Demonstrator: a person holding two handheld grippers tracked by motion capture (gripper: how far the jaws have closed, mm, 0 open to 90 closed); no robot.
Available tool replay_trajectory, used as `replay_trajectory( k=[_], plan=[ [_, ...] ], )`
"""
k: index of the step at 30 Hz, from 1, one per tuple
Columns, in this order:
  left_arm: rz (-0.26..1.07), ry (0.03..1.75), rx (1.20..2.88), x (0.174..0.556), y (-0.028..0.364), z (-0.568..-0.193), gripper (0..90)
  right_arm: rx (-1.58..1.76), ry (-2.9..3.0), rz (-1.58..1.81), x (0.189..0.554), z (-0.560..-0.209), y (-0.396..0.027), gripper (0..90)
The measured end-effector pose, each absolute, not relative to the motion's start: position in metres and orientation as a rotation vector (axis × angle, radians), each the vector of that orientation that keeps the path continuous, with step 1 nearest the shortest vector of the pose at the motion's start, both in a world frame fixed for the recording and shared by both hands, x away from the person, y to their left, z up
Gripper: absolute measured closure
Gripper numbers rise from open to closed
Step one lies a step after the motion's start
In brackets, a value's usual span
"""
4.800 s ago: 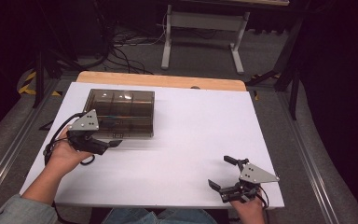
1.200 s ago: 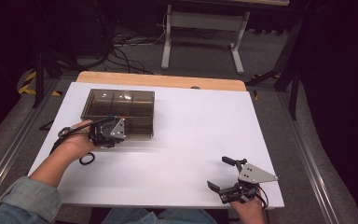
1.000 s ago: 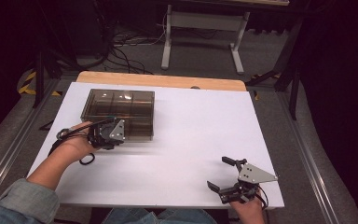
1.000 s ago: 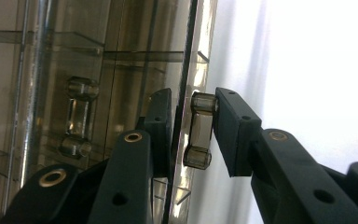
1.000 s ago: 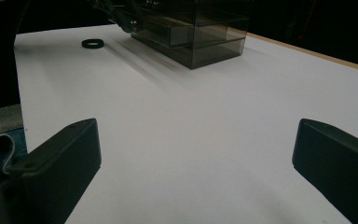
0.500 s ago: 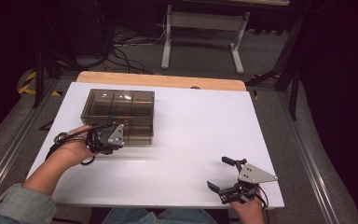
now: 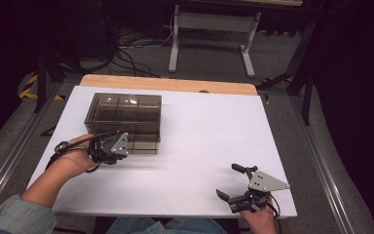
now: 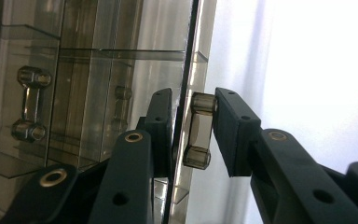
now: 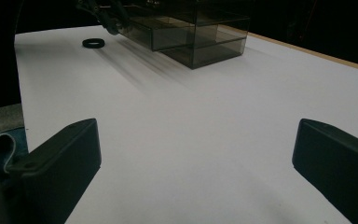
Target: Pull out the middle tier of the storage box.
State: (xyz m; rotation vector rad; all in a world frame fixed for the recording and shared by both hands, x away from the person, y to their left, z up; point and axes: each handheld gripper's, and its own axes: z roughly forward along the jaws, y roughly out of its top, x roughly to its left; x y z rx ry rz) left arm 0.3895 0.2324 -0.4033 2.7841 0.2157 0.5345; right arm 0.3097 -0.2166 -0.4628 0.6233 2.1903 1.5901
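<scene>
A smoky see-through drawer box (image 7: 125, 117) stands at the back left of the white table (image 7: 209, 131). My left gripper (image 7: 118, 146) is at the box's front. In the left gripper view its jaws (image 8: 191, 130) are shut on a drawer handle (image 8: 196, 133), one jaw on each side of the drawer's thin front panel. In the right gripper view the box (image 9: 200, 32) shows an upper drawer (image 9: 142, 32) standing out past the lower one. My right gripper (image 7: 227, 180) rests near the front right corner, open, with bare table between its jaws (image 9: 196, 154).
A small black ring (image 9: 93, 43) lies on the table beside the left hand. A wooden strip (image 7: 168, 84) edges the table's back. Cables (image 7: 126, 53) and a white stand (image 7: 209, 29) are on the floor beyond. The table ends just right of the right gripper.
The left gripper moved in to the box front, closed on the handle, then drew back toward the person, and the drawer front came with it. The right gripper has stayed still.
</scene>
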Motion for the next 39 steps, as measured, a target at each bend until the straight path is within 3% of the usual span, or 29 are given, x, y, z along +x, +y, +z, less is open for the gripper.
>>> replay_trajectory(
  k=[30,34,39],
  plan=[
    [0.483,0.234,2.797,0.3901,0.2321,-0.4088,69.1,0.625,2.193,1.591,0.3099,-0.4629,-0.2159,1.6],
    [0.462,0.251,2.781,0.3897,0.2337,-0.4089,65.7,0.623,2.191,1.591,0.31,-0.4629,-0.2159,1.6],
    [0.446,0.32,2.713,0.3881,0.2392,-0.4039,53.5,0.623,2.192,1.591,0.31,-0.4629,-0.2158,1.6]
  ],
)
